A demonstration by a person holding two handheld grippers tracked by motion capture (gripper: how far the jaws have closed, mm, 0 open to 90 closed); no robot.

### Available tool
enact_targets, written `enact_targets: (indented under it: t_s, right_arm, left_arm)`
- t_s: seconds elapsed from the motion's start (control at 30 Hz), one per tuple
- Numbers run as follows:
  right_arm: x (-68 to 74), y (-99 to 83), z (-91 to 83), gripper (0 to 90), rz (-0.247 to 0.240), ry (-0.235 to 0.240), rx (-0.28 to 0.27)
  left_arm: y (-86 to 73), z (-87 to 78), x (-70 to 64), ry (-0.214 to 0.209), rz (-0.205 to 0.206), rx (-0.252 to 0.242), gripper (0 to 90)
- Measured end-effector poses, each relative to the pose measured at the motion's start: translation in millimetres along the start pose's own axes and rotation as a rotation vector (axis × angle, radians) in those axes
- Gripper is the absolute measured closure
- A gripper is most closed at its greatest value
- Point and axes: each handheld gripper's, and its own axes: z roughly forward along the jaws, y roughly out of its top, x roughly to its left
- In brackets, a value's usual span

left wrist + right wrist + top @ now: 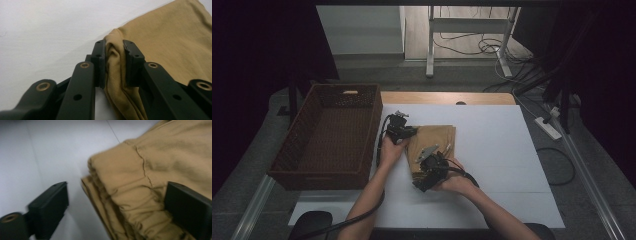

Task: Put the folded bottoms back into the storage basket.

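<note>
Left tongs (113, 62) pinch the tan cloth (175, 42); right tongs (117, 212) gape wide around its folded edge.

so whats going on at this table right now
A person is working a folded tan garment on a white table with a hand-held gripper in each hand. The left hand-held gripper is shut on a bunched edge of the cloth. The right hand-held gripper stands open, its jaws on either side of the stacked folds at another edge. A brown wicker basket sits to the left with nothing visible in it.
</note>
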Motion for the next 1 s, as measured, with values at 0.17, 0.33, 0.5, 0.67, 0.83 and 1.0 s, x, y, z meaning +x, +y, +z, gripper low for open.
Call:
enact_targets:
  t_s: [0.17,0.33,0.5,0.67,0.83,1.0]
  right_arm:
    - [-2.7,0.1,-2.6,23.5,-0.039,-0.028,0.01]
    - [-10.8,-0.7,-8.0,49.0,-0.06,-0.048,0.005]
    - [-17.3,1.5,-10.6,67.7,-0.069,-0.019,0.004]
    - [-25.6,5.2,-11.4,71.2,-0.038,0.036,0.013]
    - [-33.3,6.0,-12.9,73.5,-0.003,0.084,0.008]
    - [-38.0,7.3,-16.9,74.2,0.013,0.119,-0.013]
  left_arm:
    - [-0.1,0.0,2.0,-0.013,-0.016,-0.001,73.2]
    - [-0.1,0.2,3.9,-0.03,-0.037,-0.005,72.9]
    - [0.0,0.2,0.6,-0.004,-0.014,-0.002,73.0]
    - [0.3,0.2,1.8,-0.011,-0.022,-0.002,73.5]
    - [0.6,-0.1,0.3,-0.001,-0.004,-0.001,74.7]
    - [3.5,-1.1,-4.1,0.016,0.027,-0.002,77.1]
